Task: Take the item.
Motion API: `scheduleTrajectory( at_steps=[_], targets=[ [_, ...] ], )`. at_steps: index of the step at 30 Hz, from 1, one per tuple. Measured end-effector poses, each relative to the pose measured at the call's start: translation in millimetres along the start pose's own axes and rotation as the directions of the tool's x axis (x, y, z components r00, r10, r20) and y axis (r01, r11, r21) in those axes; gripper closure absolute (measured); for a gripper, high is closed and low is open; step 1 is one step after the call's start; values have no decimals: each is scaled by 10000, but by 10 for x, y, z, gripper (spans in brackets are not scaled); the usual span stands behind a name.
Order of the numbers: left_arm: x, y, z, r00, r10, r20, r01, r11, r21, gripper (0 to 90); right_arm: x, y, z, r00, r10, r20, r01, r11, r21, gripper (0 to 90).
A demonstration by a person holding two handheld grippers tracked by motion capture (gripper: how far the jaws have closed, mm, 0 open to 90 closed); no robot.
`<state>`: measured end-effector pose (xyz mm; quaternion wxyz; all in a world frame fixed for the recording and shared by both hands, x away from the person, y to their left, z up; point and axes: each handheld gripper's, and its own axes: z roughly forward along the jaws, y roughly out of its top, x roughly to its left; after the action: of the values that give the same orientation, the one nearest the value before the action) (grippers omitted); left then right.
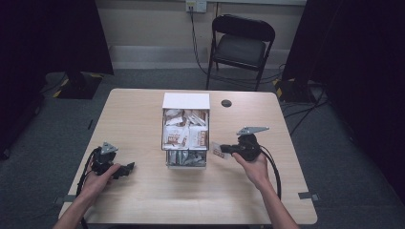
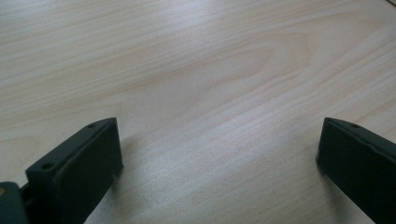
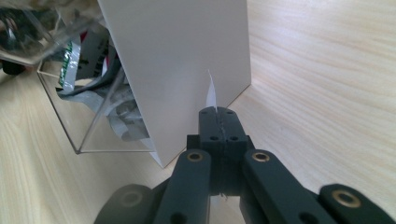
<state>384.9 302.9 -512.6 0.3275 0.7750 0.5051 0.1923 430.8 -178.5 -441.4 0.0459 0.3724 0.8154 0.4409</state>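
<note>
Down at the bottom of the high view, the person's two forearms reach in over the pale wood-grain table. The left gripper sits low at the lower left, resting by the table top, its black jaws spread wide with bare wood between them in its own view, holding nothing.

Over at centre right, the right gripper has its jaws pinched tight on a small flat white-and-brown packet; in the right gripper view a thin white sliver of the packet pokes up from between the closed tips. It hangs just beside the right wall of the white box with a clear acrylic front, which stands at the middle of the frame.

That box is packed with similar sachets, brown-and-white above, silvery ones in the clear front part. My read: one packet is in hand beside the box; whether it is coming out or going in, I cannot tell. Plenty remain inside.
</note>
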Motion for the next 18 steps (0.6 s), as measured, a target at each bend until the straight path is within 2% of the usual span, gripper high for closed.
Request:
scheduleTrajectory(
  at_steps=[7,18],
  targets=[
    [0,0,0,10000,-7,5,7,10000,-5,0,-14,-48,88,10000,33,30,-34,9997,234,900],
    [-1,0,1,10000,-11,4,11,10000,-7,0,-115,-186,228,9996,224,196,-236,9974,678,900]
  ],
)
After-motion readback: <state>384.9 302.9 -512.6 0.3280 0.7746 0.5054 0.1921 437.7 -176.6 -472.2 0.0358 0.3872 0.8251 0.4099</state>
